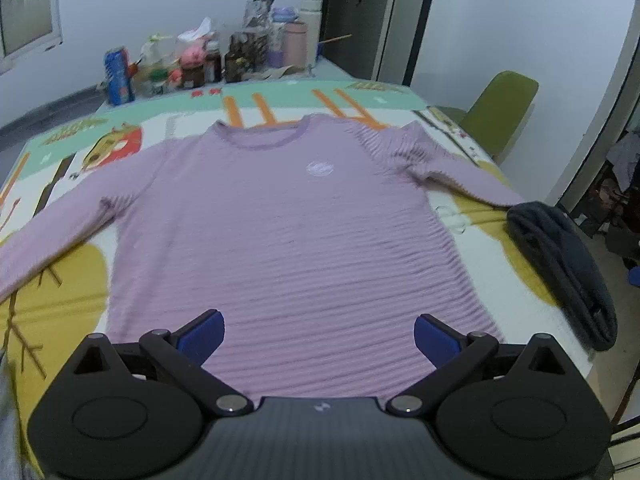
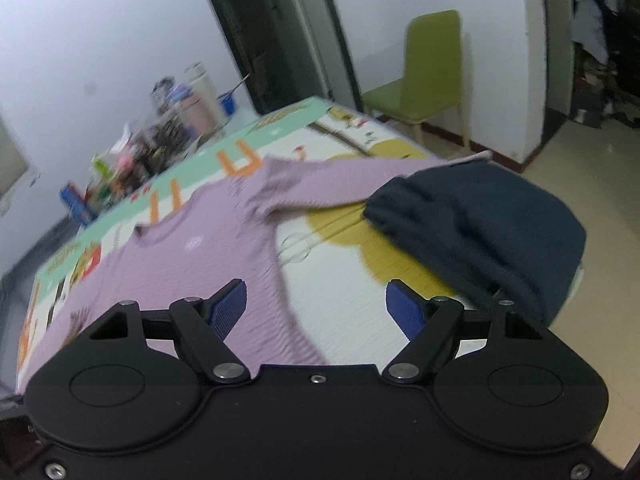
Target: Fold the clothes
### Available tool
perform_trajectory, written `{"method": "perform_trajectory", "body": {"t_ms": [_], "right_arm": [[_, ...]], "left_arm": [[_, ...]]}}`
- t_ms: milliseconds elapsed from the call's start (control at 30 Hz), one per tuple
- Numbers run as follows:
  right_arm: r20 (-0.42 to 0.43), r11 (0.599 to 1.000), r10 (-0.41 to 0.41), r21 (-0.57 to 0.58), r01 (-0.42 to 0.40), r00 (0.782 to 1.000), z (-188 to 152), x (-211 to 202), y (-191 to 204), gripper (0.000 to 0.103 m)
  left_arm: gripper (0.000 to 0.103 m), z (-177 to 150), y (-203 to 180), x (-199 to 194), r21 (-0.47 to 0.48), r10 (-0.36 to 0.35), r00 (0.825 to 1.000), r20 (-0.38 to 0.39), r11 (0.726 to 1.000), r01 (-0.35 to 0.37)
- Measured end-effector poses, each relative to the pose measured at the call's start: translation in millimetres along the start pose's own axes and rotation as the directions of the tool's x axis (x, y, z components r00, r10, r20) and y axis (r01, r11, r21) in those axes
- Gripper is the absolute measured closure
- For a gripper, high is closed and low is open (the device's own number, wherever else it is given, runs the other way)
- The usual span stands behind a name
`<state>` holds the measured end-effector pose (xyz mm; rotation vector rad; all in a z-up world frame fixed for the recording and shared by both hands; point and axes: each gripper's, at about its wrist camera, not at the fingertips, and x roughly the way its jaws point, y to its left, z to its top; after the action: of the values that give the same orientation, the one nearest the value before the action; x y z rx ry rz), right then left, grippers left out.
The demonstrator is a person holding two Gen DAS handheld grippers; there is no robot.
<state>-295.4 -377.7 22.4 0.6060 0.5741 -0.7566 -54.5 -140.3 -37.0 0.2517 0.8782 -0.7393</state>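
Left gripper (image 1: 319,338) and right gripper (image 2: 316,306) both released; lilac ribbed knit sweater (image 1: 280,232) flat on table; only right view shows whole dark navy folded garment (image 2: 492,228) at right edge

A home room: cluttered table (image 1: 448,216) with snacks and bottles (image 1: 208,60), green chair (image 1: 500,108), clothes.

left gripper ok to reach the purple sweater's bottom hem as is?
Probably yes. The left gripper hangs open right over the hem of the purple sweater, which lies flat on the mat. Nothing lies between the fingers and the hem.
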Motion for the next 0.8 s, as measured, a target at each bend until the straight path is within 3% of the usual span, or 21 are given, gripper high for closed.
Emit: {"method": "perform_trajectory", "body": {"t_ms": [400,800], "right_arm": [[0.012,0.995,-0.020,0.094,0.018,1.000,89.1,55.4,-108.4,0.029],[-0.073,0.979,-0.038,0.198,0.051,0.997,175.7,161.0,-238.8,0.031]], "left_arm": [[0.000,50.7,-84.4,52.3,0.020,0.041,0.999,0.016,0.999,-0.041],[0.000,86.1,-169.1,115.1,0.051,0.080,0.997,0.000,0.995,-0.080]]}}
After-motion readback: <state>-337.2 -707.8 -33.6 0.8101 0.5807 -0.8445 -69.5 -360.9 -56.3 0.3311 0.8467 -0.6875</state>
